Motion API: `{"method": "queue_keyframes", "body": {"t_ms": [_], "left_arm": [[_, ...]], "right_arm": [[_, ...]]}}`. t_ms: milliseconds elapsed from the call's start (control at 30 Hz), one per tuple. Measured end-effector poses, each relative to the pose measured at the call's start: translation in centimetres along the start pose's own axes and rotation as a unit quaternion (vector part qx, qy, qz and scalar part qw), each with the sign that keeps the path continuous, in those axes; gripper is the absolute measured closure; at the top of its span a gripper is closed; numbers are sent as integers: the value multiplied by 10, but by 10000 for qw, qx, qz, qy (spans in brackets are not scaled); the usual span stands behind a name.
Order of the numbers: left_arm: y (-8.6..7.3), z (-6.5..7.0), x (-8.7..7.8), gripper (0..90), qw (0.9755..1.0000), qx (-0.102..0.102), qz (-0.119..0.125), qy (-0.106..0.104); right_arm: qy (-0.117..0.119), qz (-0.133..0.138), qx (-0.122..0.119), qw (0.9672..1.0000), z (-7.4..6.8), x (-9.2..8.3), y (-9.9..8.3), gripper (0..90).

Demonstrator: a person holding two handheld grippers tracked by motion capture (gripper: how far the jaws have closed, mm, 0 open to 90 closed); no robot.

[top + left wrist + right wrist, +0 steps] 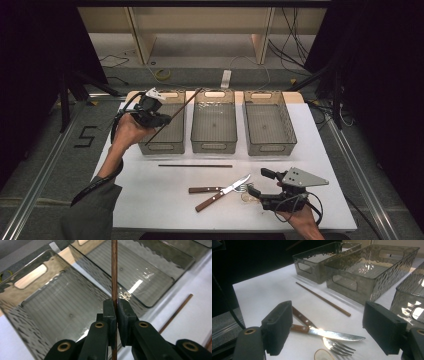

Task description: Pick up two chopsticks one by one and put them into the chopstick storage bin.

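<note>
The left gripper [159,119] is up over the left bin [163,121] at the far left of the white surface [330,165], its fingers [110,315] clamped on a brown chopstick [114,267] that slants above that bin. Two more clear bins stand along the far edge: the middle bin [214,125] just beside the left one, and the right bin [268,122]. A second chopstick [195,165] lies flat on the surface in front of the left and middle bins. Toward the near edge, a wooden-handled knife [222,192] lies across a fork [216,189], with a small pale round piece [324,355] by the fork's tines. The right gripper [256,184] sits at the near right, just beside the cutlery, its fingers [278,326] spread apart and holding nothing.
</note>
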State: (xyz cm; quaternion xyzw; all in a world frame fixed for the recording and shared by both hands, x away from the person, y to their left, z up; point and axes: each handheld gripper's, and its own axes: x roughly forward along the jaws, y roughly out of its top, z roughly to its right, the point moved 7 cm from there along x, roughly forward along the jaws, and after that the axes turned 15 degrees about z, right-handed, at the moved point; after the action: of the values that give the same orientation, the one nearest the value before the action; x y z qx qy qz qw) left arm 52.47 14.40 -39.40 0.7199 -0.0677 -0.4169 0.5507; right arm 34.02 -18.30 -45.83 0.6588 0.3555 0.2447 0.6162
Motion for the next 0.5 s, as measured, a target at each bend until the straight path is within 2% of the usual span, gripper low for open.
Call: {"method": "queue_keyframes", "body": {"t_ms": [333,500], "left_arm": [[-6,-28,8,847,9989,-240,28,399],[-10,-39,13,847,9980,-278,-2,572]], "right_arm": [[58,-3,-3,10000,-1,1,0,245],[55,-11,23,10000,0,1,-1,245]]}}
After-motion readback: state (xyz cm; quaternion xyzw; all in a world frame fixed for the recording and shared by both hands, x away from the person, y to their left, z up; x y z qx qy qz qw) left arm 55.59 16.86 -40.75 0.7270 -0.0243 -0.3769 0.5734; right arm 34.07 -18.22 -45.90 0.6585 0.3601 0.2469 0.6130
